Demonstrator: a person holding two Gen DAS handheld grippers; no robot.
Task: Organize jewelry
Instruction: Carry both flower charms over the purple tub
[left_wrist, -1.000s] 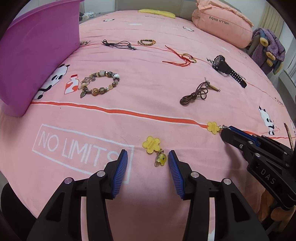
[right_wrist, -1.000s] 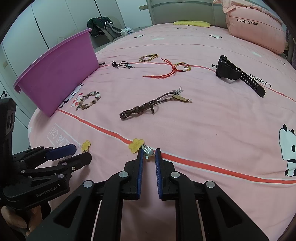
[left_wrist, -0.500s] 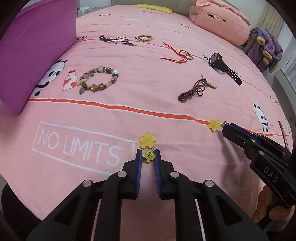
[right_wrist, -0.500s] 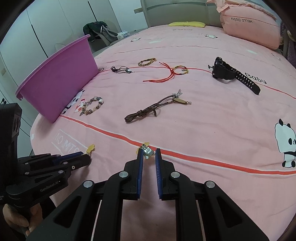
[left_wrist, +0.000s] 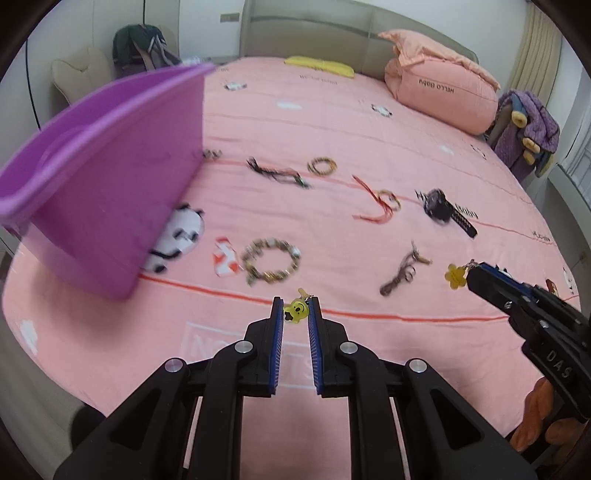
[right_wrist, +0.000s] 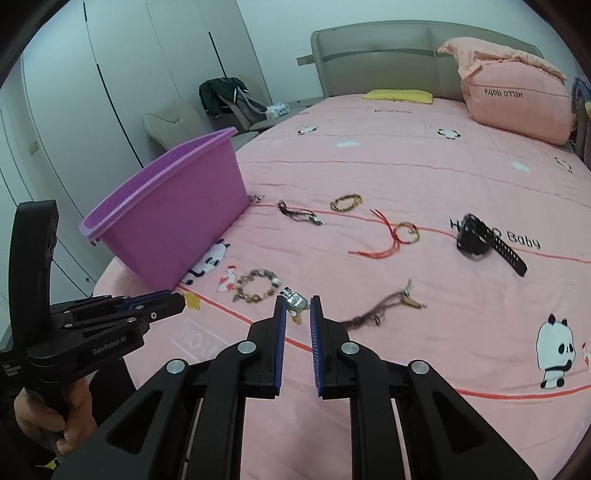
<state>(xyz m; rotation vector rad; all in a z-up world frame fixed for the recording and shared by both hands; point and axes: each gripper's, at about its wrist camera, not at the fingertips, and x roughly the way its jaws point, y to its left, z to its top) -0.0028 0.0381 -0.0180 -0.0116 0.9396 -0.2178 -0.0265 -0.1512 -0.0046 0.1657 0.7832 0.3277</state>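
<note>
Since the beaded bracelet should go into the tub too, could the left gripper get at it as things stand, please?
Probably not yet: the left gripper is shut on a yellow charm. The beaded bracelet lies uncovered on the bedspread just ahead.

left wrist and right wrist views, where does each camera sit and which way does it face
Left wrist: on the left hand-held gripper, facing down the bed; its jaws pinch a yellow bear charm; the right hand-held gripper and fingers show at right.
Right wrist: on the right hand-held gripper, jaws on a silver clasp; the left one and its hand show at left.
Shared: purple tub, beaded bracelet, black watch.
</note>
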